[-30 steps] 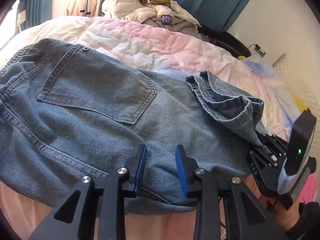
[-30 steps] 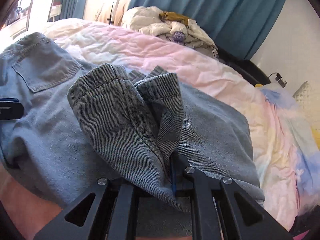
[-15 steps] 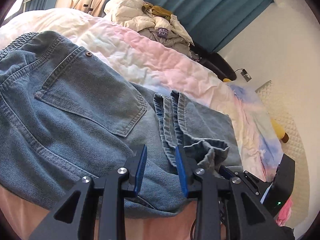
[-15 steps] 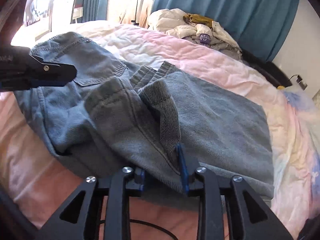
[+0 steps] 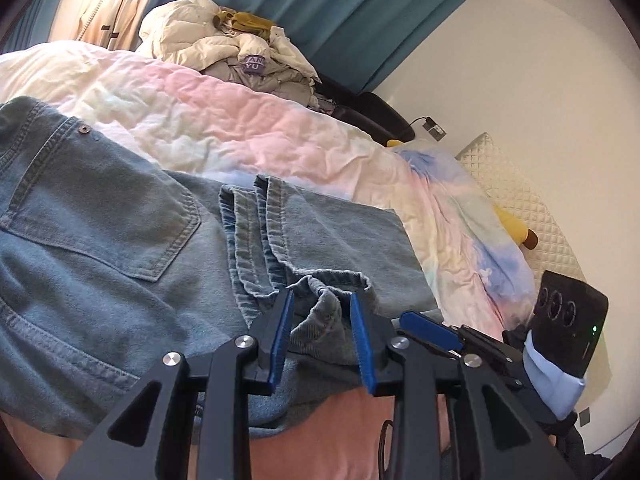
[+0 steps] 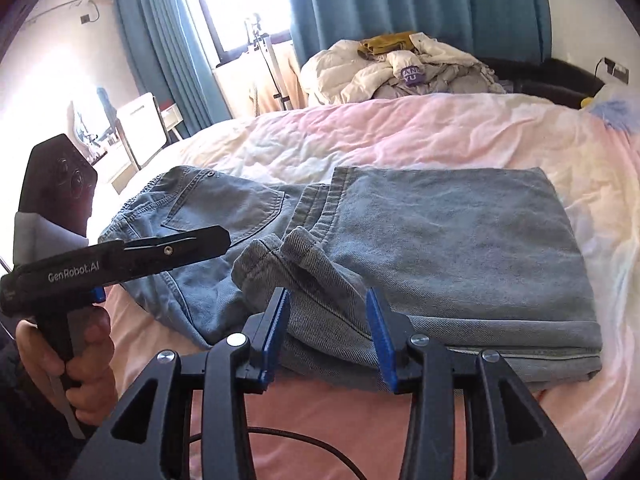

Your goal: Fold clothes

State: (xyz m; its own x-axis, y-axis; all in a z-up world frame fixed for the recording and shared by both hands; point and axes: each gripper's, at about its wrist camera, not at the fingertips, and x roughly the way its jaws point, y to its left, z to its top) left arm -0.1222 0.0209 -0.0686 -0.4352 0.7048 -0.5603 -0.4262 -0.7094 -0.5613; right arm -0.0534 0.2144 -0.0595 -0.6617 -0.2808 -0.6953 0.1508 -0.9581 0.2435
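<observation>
Lying folded on the bed [image 6: 440, 132], the jeans [image 6: 440, 240] sit just ahead of both tools. The right gripper [image 6: 328, 332] is opening, its spread pads flanking (not pinching) the rumpled hem [image 6: 288, 256]. The left gripper [image 5: 322, 332] hovers parted, clasping nothing.

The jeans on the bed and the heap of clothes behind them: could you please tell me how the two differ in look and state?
The jeans are one blue denim garment; the heap of clothes mixes cream, grey and mustard pieces.
The jeans lie folded flat, legs doubled over toward the back pocket, with only the near hem corner rumpled; the heap is crumpled and unfolded.
The jeans sit close to both hand-held grippers; the heap lies beyond the bed's far edge, by the curtain.
Both are clothing.
</observation>
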